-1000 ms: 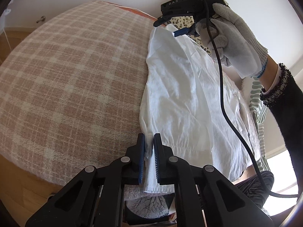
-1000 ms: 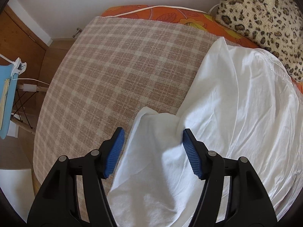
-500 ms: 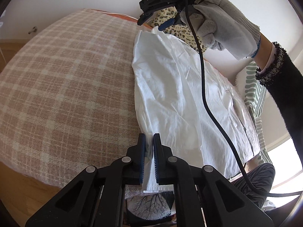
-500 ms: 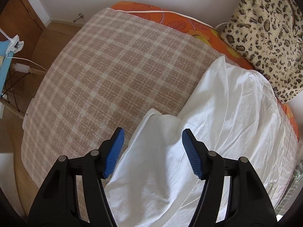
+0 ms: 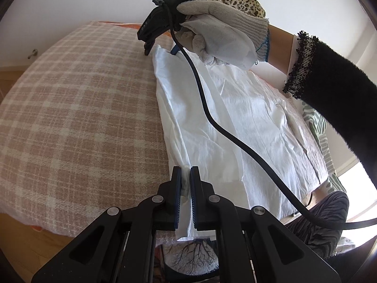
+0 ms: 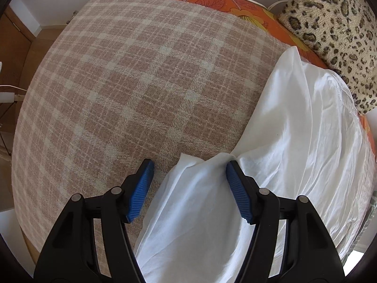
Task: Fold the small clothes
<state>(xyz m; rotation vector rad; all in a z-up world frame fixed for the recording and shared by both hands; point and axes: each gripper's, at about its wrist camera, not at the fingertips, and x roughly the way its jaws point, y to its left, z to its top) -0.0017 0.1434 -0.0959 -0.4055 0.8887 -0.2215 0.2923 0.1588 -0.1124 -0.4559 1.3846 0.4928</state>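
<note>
- White garment (image 5: 247,122) lies spread on a pink plaid blanket (image 5: 77,118), seen from the left wrist. The left gripper (image 5: 185,184) pinches the garment's near edge, fingers pressed together.
- At the garment's far corner, a gloved hand (image 5: 221,30) holds the right gripper (image 5: 160,47).
- Right wrist view: right gripper (image 6: 189,176), blue fingers spread, straddles a raised fold of the garment (image 6: 294,129); one pad touches cloth.

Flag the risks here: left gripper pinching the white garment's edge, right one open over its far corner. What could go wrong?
1. The right gripper stands open around a loose fold of the white garment; closing could catch a bunched layer rather than a clean corner.
2. The left gripper pinches only a thin edge; a pull may slip it free.
3. The black cable drapes across the garment and could drag or wrinkle it.
</note>
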